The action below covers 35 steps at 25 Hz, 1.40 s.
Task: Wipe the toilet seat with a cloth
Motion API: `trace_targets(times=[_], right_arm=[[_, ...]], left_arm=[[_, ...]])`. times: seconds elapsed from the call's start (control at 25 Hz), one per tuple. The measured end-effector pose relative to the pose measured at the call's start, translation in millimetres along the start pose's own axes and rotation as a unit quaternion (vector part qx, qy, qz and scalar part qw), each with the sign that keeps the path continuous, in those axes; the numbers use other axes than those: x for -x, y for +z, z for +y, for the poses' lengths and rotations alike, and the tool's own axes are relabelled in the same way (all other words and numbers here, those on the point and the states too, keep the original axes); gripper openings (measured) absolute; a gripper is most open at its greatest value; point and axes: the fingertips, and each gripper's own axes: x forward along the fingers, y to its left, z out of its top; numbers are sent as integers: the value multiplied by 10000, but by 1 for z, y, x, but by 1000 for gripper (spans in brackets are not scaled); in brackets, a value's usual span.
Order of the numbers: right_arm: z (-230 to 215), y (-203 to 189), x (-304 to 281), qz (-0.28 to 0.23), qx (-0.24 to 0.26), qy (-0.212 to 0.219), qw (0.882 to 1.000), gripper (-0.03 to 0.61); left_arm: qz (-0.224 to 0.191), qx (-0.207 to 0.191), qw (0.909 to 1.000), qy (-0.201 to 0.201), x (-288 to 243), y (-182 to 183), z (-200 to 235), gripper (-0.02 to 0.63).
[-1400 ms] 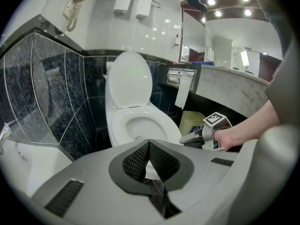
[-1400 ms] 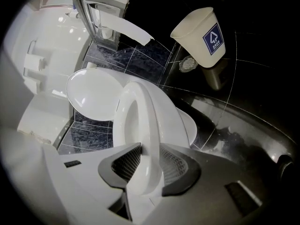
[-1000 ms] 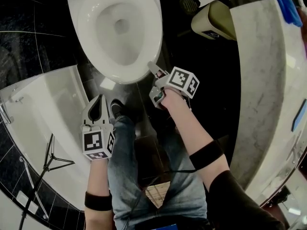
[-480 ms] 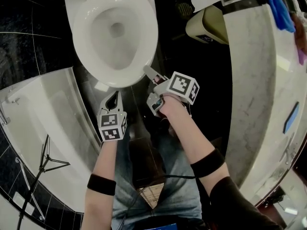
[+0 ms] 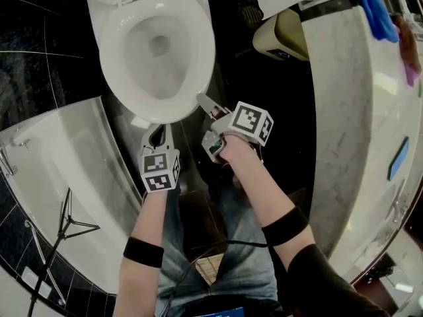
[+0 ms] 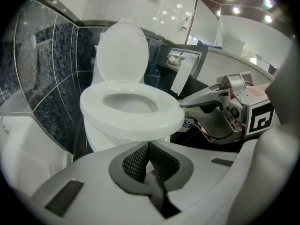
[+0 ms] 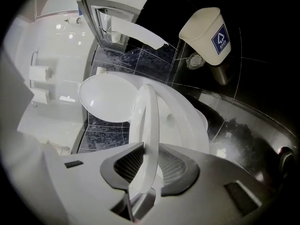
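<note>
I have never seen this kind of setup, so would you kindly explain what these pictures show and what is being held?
There is no robot here: a person holds a hand-operated gripper in each hand. The top-down picture comes from a camera on the person's head. The other two come from cameras riding on each gripper, looking along its fingers. Below stands a toilet with its lid up. The right gripper has just been closing its fingers, and they now clamp the edge of the toilet seat. The left gripper is shut and empty, near the front of the bowl. A blue cloth lies on the counter, not in either gripper. A waste bin is beside the toilet.
</note>
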Motion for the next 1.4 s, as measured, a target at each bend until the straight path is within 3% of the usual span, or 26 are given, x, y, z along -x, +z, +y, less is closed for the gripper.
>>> trace_targets(times=[0.28,0.48,0.68,0.88,1.12,1.4], right_arm=[[21,2,5,-5,211,197,9996,117],[48,8,17,73,693,163,9974,124],[94,14,34,-76,704,369,9968,106],[144,16,64,-171,1240,285,9917,59],[210,9,103,-320,2302,-35,9726,17],[266,8,147,-756,3410,-239,9367,18]], left_arm=[[-74,33,10000,13,14,22,-4,0],[-159,20,9999,12,32,48,-5,0],[-285,63,9996,60,52,88,-1,0],[-503,142,9986,58,74,144,7,0],[-671,241,9975,2,88,214,27,0],[-971,-42,9952,-149,94,298,38,0]])
